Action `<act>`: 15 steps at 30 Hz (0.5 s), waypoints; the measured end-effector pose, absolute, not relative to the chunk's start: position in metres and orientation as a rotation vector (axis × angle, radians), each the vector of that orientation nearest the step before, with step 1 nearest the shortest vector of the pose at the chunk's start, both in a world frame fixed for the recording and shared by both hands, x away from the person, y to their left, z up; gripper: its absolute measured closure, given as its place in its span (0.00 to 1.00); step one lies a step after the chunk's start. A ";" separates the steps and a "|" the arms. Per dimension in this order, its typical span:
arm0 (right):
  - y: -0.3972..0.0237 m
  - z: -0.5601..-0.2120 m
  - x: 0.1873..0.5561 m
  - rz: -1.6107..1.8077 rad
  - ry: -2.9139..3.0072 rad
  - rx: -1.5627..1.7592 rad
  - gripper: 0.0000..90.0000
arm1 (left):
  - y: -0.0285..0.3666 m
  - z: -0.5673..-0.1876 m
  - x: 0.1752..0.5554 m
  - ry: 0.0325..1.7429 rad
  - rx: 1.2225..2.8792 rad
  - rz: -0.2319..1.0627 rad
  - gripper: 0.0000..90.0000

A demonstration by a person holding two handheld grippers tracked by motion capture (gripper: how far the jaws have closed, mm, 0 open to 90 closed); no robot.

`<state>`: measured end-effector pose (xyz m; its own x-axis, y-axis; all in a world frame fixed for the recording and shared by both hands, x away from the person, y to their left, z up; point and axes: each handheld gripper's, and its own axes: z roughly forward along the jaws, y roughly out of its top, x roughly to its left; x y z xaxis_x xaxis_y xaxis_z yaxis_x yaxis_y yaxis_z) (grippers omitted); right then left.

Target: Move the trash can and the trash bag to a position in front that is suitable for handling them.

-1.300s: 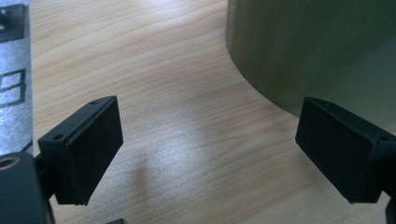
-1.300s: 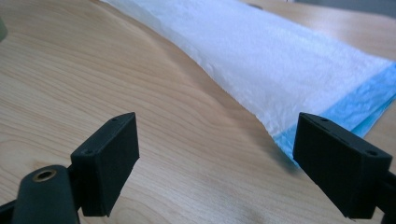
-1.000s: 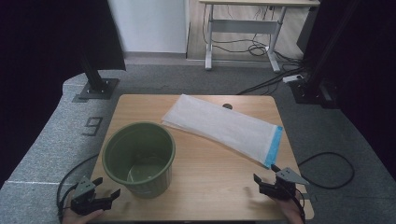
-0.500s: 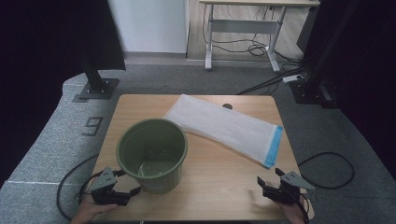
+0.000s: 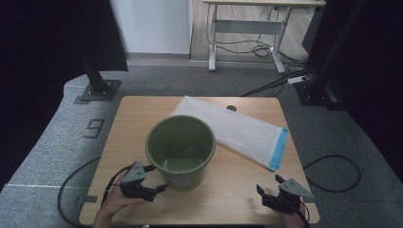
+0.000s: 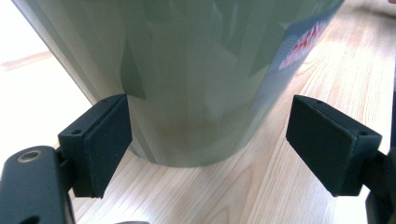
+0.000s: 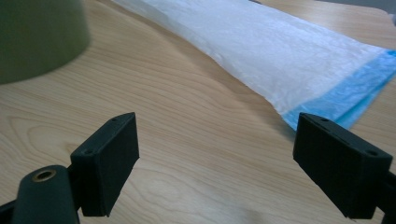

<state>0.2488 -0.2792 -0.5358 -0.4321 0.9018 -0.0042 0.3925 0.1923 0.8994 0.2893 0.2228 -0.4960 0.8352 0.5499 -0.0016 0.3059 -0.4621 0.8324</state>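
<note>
Table (image 5: 142, 114): light wood, carries everything. White bag with blue end (image 5: 237, 130) lies flat, diagonal, from the far edge toward the right edge. Green bucket (image 5: 180, 149) upright, empty, near the middle, toward the near-left corner.

Left gripper (image 5: 159, 189) low at the bucket's base, jaws apart; one jaw touching or just beside the wall, the other clear. Right gripper (image 5: 268, 190) by the near-right corner, jaws apart, empty, facing the bag's blue end.

Judgement: bucket too wide to clamp across; better to nudge gently low down, or take the rim, so it stays upright.
</note>
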 end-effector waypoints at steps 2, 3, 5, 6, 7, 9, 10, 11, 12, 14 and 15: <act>-0.275 -0.536 0.250 1.196 1.938 1.197 0.15 | 0.211 -0.499 0.295 0.621 2.100 0.321 0.16; -0.275 -0.536 0.250 1.196 1.938 1.197 0.15 | 0.205 -0.500 0.297 0.622 2.108 0.316 0.16; -0.268 -0.538 0.249 1.179 1.958 1.184 0.15 | 0.188 -0.503 0.304 0.620 2.117 0.320 0.16; -0.267 -0.538 0.248 1.173 1.964 1.178 0.15 | 0.183 -0.503 0.306 0.615 2.118 0.322 0.16; -0.266 -0.538 0.247 1.167 1.968 1.171 0.15 | 0.183 -0.503 0.306 0.615 2.118 0.322 0.16; -0.265 -0.538 0.244 1.168 1.969 1.173 0.15 | 0.168 -0.504 0.309 0.616 2.119 0.345 0.16; -0.265 -0.538 0.244 1.168 1.969 1.173 0.15 | 0.168 -0.504 0.309 0.616 2.119 0.345 0.16; -0.265 -0.538 0.243 1.170 1.966 1.174 0.15 | 0.165 -0.504 0.310 0.645 2.120 0.372 0.16; -0.266 -0.537 0.242 1.172 1.961 1.183 0.15 | 0.164 -0.504 0.311 0.675 2.127 0.394 0.16; -0.267 -0.537 0.241 1.175 1.952 1.195 0.15 | 0.169 -0.504 0.312 0.744 2.121 0.427 0.16; -0.270 -0.537 0.240 1.175 1.945 1.203 0.15 | 0.174 -0.505 0.312 0.768 2.108 0.427 0.17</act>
